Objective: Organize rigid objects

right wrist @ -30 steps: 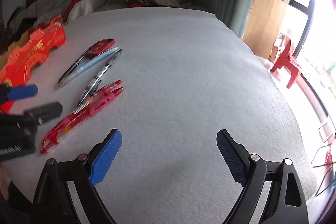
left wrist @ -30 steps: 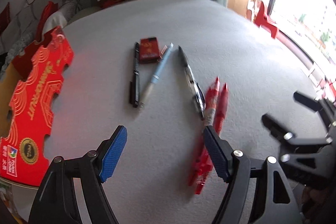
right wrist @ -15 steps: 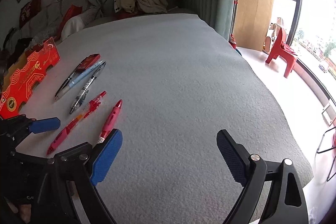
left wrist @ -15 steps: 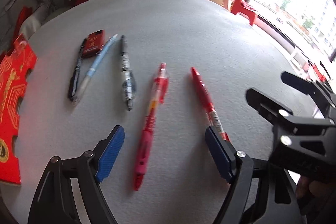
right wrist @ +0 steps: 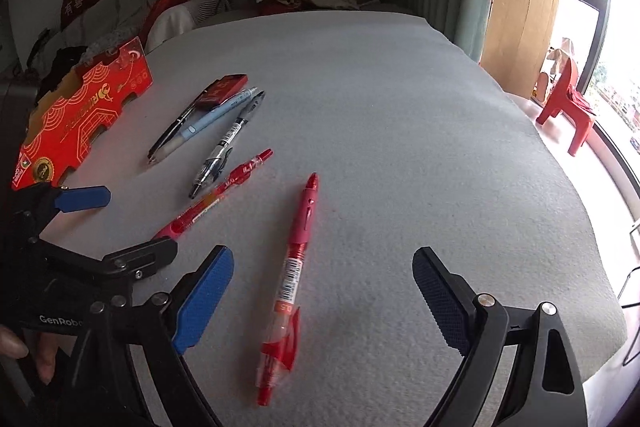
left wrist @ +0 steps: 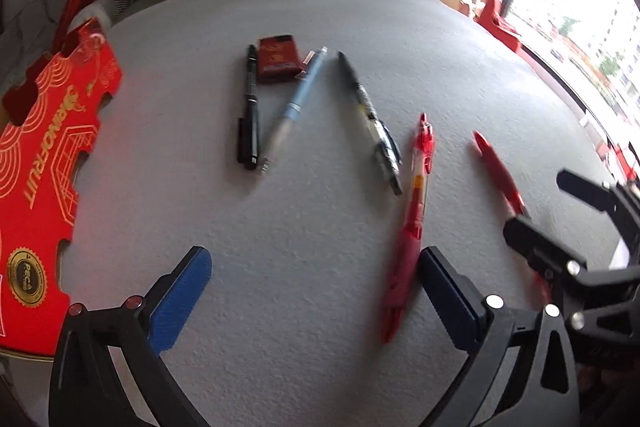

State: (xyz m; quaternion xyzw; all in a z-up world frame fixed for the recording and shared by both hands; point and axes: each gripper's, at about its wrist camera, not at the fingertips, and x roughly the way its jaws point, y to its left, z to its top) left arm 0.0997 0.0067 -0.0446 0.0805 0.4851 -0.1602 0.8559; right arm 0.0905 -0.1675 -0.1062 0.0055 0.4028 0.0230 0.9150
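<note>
- Left wrist view: a second ago the two red pens lay pressed together side by side near the right finger of the left gripper (left wrist: 316, 291); now they lie apart on the grey felt-covered desk (left wrist: 320, 11), so the pair has been split and each can be picked up singly
- The translucent red gel pen with an orange band (left wrist: 416, 203) runs down toward this gripper's right finger and its lower end lies just beside that finger, though blur hides whether they touch; the solid red click pen (left wrist: 496, 171) lies farther right, its lower end hidden behind the right gripper's black frame
- The left gripper's jaws are opening, wider than a second ago, and nothing lies between the blue pads
- The slim black pen (left wrist: 249, 107), the pale blue mechanical pencil (left wrist: 294, 109), the clear pen with a black grip (left wrist: 370, 119) and the small dark red box (left wrist: 278, 59) sit in the same fan as before, so sorting of these looks not yet begun
- The flat red cardboard sheet with gold print (left wrist: 44, 163) lies at the desk's left edge

- Right wrist view: the solid red click pen (right wrist: 296, 267) now lies lengthwise between the jaws of the right gripper (right wrist: 322, 301), where a second ago only bare desk showed
- Its jaws stand wide, as before, and the pads are clear of the pen on both sides; it holds nothing
- The left gripper (right wrist: 136, 223) shows at the left edge with a hand behind it
</note>
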